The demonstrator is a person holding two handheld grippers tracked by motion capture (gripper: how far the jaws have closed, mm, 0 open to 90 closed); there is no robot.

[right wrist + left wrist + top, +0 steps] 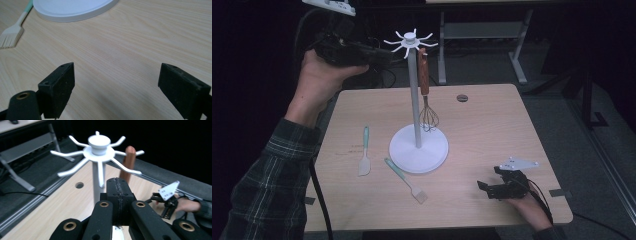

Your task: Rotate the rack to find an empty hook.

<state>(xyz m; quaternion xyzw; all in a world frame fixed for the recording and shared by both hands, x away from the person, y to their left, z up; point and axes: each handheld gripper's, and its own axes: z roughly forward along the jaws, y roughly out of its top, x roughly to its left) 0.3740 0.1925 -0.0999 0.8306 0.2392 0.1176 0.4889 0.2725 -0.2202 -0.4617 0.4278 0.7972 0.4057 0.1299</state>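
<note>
Hovering left gripper point(117, 192), fingers closed on nothing, just beside rack point(99, 147), whisk point(426, 95) hanging beyond

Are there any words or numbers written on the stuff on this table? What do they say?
None: no words, numbers or labels can be read on the white utensil stand, the hanging whisk, the spatula, the basting brush, the table or either gripper.
</note>
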